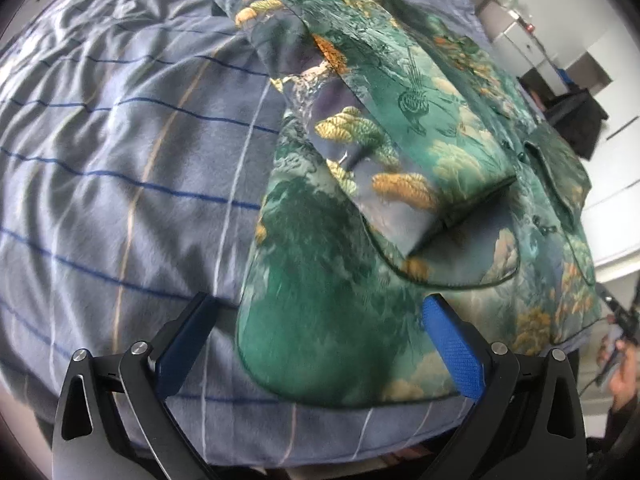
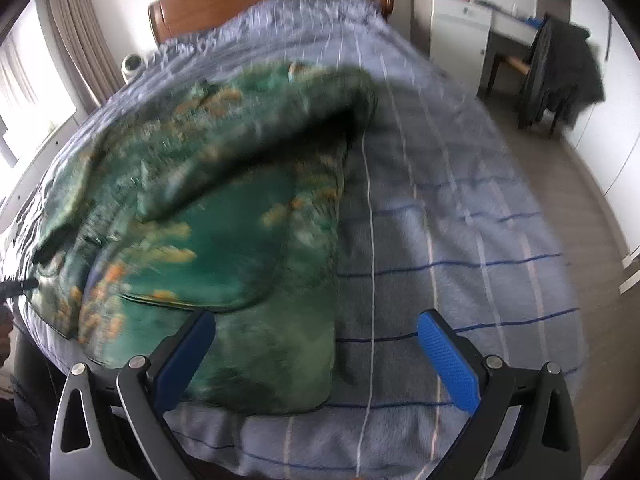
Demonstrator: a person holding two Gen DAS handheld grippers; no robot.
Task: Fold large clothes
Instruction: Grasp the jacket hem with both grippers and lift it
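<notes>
The printed green shirt (image 1: 400,168) lies spread on the bed's striped blue blanket (image 1: 120,160), a sleeve already folded across its front; it looks thin, limp and rather slick, so I judge it light and best pinched at the hem corners nearest the bed's foot, where an edge lies free. The left tongs (image 1: 320,344) hover wide open over the near hem, empty. The right tongs (image 2: 316,356), equally wide and empty, straddle the shirt's side edge.
</notes>
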